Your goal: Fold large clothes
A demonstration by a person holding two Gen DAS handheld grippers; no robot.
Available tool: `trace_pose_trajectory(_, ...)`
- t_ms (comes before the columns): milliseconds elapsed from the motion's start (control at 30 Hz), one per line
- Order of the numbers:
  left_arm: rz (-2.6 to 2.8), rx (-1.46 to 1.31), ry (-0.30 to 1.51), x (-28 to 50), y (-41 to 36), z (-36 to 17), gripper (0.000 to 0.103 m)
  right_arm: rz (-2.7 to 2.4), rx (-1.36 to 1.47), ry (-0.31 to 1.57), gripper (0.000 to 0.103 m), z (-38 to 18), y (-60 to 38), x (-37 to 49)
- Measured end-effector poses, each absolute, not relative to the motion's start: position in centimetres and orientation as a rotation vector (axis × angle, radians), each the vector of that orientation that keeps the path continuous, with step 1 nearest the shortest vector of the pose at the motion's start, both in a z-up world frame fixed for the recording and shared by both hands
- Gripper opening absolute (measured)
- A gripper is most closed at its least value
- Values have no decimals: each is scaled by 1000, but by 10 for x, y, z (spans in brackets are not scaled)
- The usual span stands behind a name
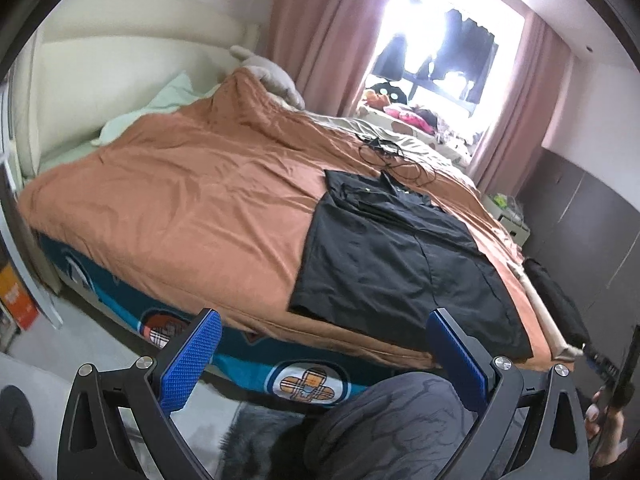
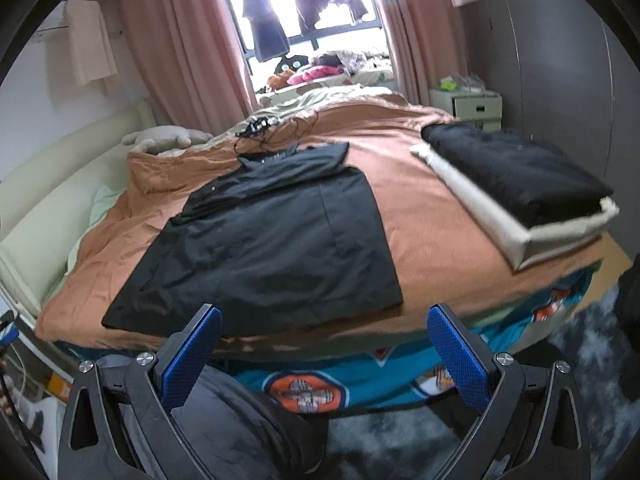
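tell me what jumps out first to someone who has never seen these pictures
The black garment spread flat on the orange duvet near the bed's foot edge draws the eye first. To its right, by the bed's corner, a folded black piece sits on a cream one. Both grippers, left and right, hang open in front of the bed, holding nothing.

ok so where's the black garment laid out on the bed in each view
Left wrist: black garment lies right of centre on the orange bedcover, above the open left gripper.
Right wrist: black garment lies mid-frame, just above the open right gripper.
Shared landmark: the tangle of black cable just beyond its collar, toward the window.
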State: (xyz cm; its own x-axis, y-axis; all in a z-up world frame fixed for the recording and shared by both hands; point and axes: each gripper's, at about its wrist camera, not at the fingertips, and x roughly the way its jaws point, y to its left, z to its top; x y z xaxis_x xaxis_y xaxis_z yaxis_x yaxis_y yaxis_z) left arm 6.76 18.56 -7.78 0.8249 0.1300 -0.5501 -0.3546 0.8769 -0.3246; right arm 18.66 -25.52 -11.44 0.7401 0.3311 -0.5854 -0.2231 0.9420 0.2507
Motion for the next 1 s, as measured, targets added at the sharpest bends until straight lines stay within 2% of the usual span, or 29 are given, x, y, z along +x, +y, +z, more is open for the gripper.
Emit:
trace_pose_trajectory(167, 267, -481, 571, 76, 202, -102, 102, 304, 215, 719, 101, -145, -260, 204)
trace_pose_trajectory(300, 263, -508, 606, 95, 212, -123, 98, 315, 281, 761, 88, -165, -266, 222)
trace_pose_trajectory(667, 238, -582, 716, 163, 221, -175, 82, 301, 358, 841, 82, -210, -277, 276)
trace_pose_trajectory(1000, 220, -603, 817, 221, 230, -217, 73, 278, 417, 848, 77, -229, -287, 321)
